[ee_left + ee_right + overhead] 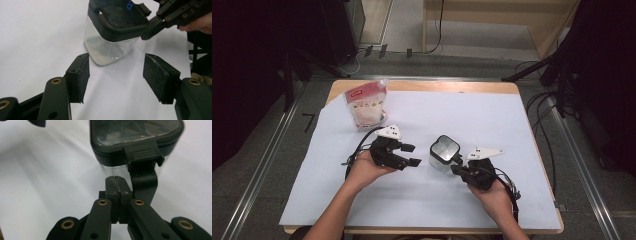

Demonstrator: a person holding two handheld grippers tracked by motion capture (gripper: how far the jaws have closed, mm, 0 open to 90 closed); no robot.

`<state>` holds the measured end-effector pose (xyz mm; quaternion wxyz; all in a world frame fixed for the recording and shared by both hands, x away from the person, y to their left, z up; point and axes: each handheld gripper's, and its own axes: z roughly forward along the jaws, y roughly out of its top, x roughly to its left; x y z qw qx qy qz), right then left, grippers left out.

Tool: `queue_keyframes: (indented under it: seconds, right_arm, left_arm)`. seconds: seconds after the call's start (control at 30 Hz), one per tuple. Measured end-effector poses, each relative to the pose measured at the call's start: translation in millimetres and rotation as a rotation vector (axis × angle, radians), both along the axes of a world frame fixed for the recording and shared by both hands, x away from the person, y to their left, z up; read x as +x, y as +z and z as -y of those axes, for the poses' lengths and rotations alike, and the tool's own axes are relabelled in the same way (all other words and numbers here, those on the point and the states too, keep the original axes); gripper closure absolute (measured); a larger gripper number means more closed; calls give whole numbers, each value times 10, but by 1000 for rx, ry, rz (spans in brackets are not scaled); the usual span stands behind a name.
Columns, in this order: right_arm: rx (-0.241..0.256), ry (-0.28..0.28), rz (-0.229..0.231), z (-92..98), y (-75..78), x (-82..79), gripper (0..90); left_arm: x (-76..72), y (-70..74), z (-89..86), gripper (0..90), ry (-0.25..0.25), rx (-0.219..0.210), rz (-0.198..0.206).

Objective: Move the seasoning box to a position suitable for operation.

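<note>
A clear square container [444,151] with a black lid [117,17] stands on the white sheet near the table's middle. My left gripper [410,155] is open just left of it; in the left gripper view its jaws [116,72] stand wide apart with the container [110,47] a short way ahead and nothing between them. My right gripper [455,168] is shut, its tips [117,180] pressed together under the lid's front latch [143,153]. The latch's black flap [144,182] hangs right beside the tips. Nothing shows between the right jaws.
A red and white pouch [366,105] stands upright at the back left of the table. The white sheet [472,115] covers most of the wooden tabletop. Cables trail from both grippers toward the front edge.
</note>
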<state>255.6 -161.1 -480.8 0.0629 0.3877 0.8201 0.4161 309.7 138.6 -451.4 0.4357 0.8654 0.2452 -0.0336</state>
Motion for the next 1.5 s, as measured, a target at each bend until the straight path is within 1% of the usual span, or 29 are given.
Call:
queue_keyframes:
  seconds: [0.13,0.2,0.27,0.37,0.43,0.5,0.53,0.63,0.7,0.87,0.9,0.93,0.97,1.0,1.07,1.13,1.17,1.2,1.3,1.33,1.4,1.5]
  right_arm:
    - [-3,-25,-11,84,13,39,900]
    - [2,-28,-14,125,18,57,900]
    - [2,-34,-18,155,27,69,900]
    - [-2,-34,-16,189,23,96,900]
    - [-7,-35,-24,211,20,114,900]
    - [-7,-31,-27,241,16,141,900]
    - [-12,-29,-26,262,16,152,900]
    - [-19,-42,-28,312,18,178,900]
    - [-18,-55,-33,335,19,200,900]
    - [-16,-75,-29,385,37,247,900]
    - [-19,-91,-25,399,44,252,900]
    - [-16,-100,-19,421,49,266,900]
    - [-10,-104,-21,440,55,282,900]
    - [-9,-104,-21,456,59,295,900]
    - [-14,-119,-11,480,58,322,900]
    - [-8,-134,-15,508,56,352,900]
    - [5,-139,-24,519,62,361,900]
    - [8,-144,-21,538,72,368,900]
    - [10,-158,-10,558,70,393,900]
    - [14,-160,-22,558,64,405,900]
    - [9,-157,-23,540,46,434,900]
    - [2,-150,-23,501,35,450,900]
  left_arm:
    - [-13,-16,50,385,-15,26,3]
    - [-14,-17,55,382,-18,28,7]
    - [-12,-19,56,377,-16,20,6]
    - [-4,-19,53,365,-8,14,16]
    - [6,-25,67,348,-8,5,16]
    - [19,-28,101,332,-11,13,19]
    - [30,-28,121,324,-15,19,18]
    - [69,-27,192,304,-31,28,-9]
    - [78,-31,245,285,-44,31,6]
    - [111,-32,341,236,-53,54,35]
    - [123,-36,352,229,-54,50,37]
    - [141,-38,361,218,-61,41,31]
    - [157,-44,370,211,-60,32,35]
    - [178,-41,381,205,-61,33,22]
    - [221,-43,415,190,-67,34,25]
    - [255,-33,463,189,-63,43,24]
    - [276,-34,485,187,-71,40,31]
    - [289,-32,495,184,-74,43,33]
    - [327,-54,527,180,-72,34,34]
    - [346,-63,530,180,-70,38,41]
    - [381,-92,538,180,-75,36,39]
    - [412,-132,555,179,-76,19,39]
